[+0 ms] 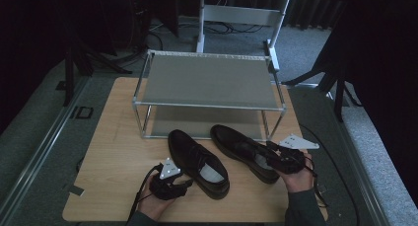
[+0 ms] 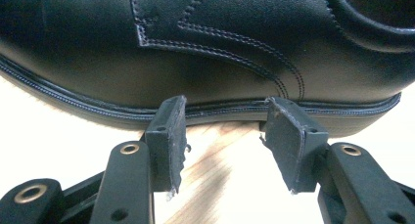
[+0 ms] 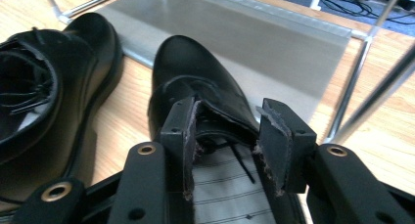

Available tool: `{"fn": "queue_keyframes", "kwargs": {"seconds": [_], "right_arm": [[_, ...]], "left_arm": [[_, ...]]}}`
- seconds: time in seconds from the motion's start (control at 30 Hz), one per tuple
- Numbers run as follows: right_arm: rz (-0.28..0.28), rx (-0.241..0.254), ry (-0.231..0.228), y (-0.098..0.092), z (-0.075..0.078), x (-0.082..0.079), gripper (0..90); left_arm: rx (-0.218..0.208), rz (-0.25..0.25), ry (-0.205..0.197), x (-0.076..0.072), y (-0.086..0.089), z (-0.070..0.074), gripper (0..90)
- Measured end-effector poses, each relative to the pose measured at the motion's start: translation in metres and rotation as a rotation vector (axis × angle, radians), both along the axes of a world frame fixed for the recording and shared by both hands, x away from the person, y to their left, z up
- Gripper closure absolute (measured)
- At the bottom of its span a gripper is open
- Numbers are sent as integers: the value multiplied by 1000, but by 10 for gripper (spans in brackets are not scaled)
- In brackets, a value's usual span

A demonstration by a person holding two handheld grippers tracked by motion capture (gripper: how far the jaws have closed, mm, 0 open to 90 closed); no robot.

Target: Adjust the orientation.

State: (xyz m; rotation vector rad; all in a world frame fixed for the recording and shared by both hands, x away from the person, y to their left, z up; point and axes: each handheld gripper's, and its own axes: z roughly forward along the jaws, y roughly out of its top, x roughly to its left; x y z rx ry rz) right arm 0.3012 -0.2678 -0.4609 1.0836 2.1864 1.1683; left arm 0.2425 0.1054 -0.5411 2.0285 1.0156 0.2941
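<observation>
Two black leather lace-up shoes lie on the wooden table (image 1: 116, 137) in front of a metal shoe rack (image 1: 207, 80). My left gripper (image 1: 185, 184) (image 2: 222, 131) stands open at the outer side of the left shoe (image 1: 197, 162) (image 2: 195, 48), its pads just short of the sole edge with bare table between them. My right gripper (image 1: 271, 154) (image 3: 225, 131) hovers open over the heel opening of the right shoe (image 1: 236, 147) (image 3: 195, 72). The insole and a lace show between its jaws, and the pads do not press on the shoe.
The rack has two grey shelves; its lower shelf (image 3: 244, 43) lies just beyond the toe of the right shoe, and a rack leg (image 3: 362, 92) stands at the right. The left shoe (image 3: 58, 77) lies close beside the right one. Dark floor surrounds the table.
</observation>
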Motion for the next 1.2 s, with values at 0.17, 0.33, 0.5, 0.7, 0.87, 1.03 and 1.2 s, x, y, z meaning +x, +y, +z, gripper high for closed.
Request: {"fn": "queue_keyframes", "kwargs": {"seconds": [0.17, 0.33, 0.5, 0.7, 0.87, 1.03, 1.2], "right_arm": [[33, -8, 2, 10, 2, -4, 573], [66, -18, 7, 22, 3, -7, 574], [88, -22, 28, 36, 3, -10, 583], [186, -52, 58, 67, -1, -15, 595], [218, -47, 92, 84, -6, -17, 612], [242, -55, 120, 102, -10, -16, 630], [230, -97, 161, 115, -17, -10, 672]], "left_arm": [[2, -1, 1, 0, 0, 0, 502], [-1, 2, 0, 0, 0, 0, 502], [1, 2, 0, 0, 1, 0, 502], [1, 2, -1, 0, 0, 0, 502], [0, 3, 0, 1, 1, 0, 502], [3, 1, -1, 0, -1, 0, 502], [1, 4, -5, 0, 1, 1, 502]]}}
